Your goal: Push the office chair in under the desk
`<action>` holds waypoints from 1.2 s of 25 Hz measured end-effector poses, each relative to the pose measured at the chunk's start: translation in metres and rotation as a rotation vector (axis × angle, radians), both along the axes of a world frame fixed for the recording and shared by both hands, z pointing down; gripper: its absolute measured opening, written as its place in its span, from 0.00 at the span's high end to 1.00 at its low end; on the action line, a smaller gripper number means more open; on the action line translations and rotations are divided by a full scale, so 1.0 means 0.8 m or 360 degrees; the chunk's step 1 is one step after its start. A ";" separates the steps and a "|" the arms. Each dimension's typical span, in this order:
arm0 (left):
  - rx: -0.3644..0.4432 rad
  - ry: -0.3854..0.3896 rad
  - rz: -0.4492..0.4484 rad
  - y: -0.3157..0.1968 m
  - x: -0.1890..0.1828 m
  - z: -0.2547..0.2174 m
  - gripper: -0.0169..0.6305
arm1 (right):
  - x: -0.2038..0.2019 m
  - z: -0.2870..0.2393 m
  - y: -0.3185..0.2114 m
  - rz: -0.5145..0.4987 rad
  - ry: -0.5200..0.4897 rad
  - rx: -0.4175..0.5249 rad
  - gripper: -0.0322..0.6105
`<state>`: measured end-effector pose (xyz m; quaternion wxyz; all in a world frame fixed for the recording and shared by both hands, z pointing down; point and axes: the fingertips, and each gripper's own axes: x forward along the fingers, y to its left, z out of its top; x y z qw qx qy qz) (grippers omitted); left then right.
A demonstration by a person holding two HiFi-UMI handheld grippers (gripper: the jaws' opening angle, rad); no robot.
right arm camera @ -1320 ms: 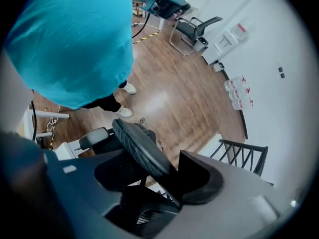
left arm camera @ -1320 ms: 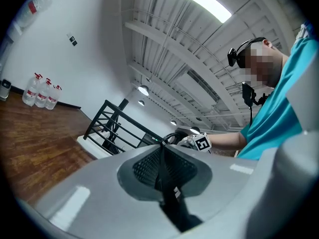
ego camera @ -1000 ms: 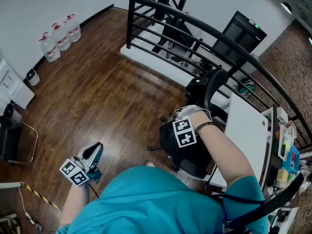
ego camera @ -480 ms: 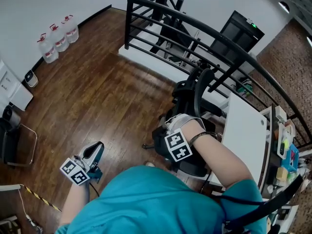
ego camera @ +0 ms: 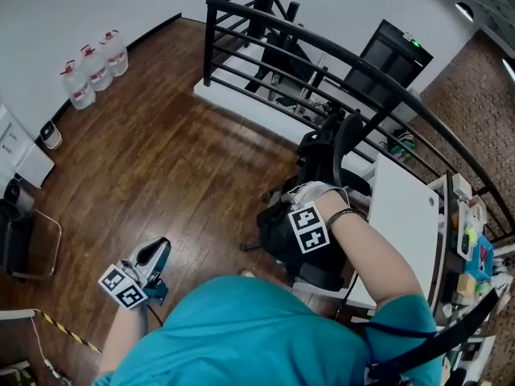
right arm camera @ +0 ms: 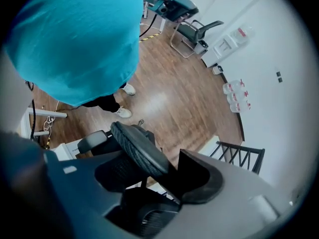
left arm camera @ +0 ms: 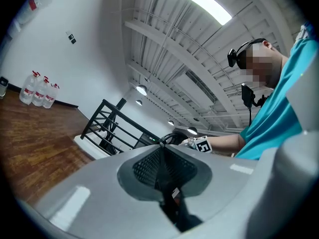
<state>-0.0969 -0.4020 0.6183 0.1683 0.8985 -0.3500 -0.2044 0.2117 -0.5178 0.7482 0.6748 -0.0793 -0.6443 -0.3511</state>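
Clearly, the office chair [ego camera: 322,158] stood on the floor just beside the white desk [ego camera: 402,215], at the desk's left edge, with its curved black back rising toward the railing. In the right gripper view its top edge [right arm camera: 139,148] showed as a long, rounded black pad with a fine ribbed surface. That pad ran down between the jaws of the right gripper [right arm camera: 167,178], which stood wide and clamped on it, a dark pad against either side.

In the head view, the person's right arm and the gripper's marker cube covered most of the chair's seat and base. Only a thin leg showed low at the left.

The left gripper [ego camera: 153,256] hung well apart from the chair, low at the person's left side. Its mesh-textured pads [left arm camera: 162,156] were pressed flat together with nothing between them.

The desk top was smooth and plain, and small items at its far edge were too small to tell. The floor [ego camera: 161,159] was glossy brown wooden boards. A black metal railing [ego camera: 265,30] with round bars crossed behind the chair.
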 end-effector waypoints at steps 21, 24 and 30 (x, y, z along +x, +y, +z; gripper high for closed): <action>-0.0068 -0.0023 -0.0059 -0.027 0.028 0.015 0.91 | 0.143 -0.001 -0.110 0.0233 -0.0073 -0.0081 0.55; -0.0050 -0.0016 -0.0016 -0.031 0.039 0.014 0.91 | 0.182 0.004 -0.105 0.0249 -0.0054 -0.0093 0.55; -0.0029 -0.0011 0.0050 -0.040 0.066 0.017 0.91 | 0.275 0.032 -0.078 0.0343 0.0146 -0.0108 0.52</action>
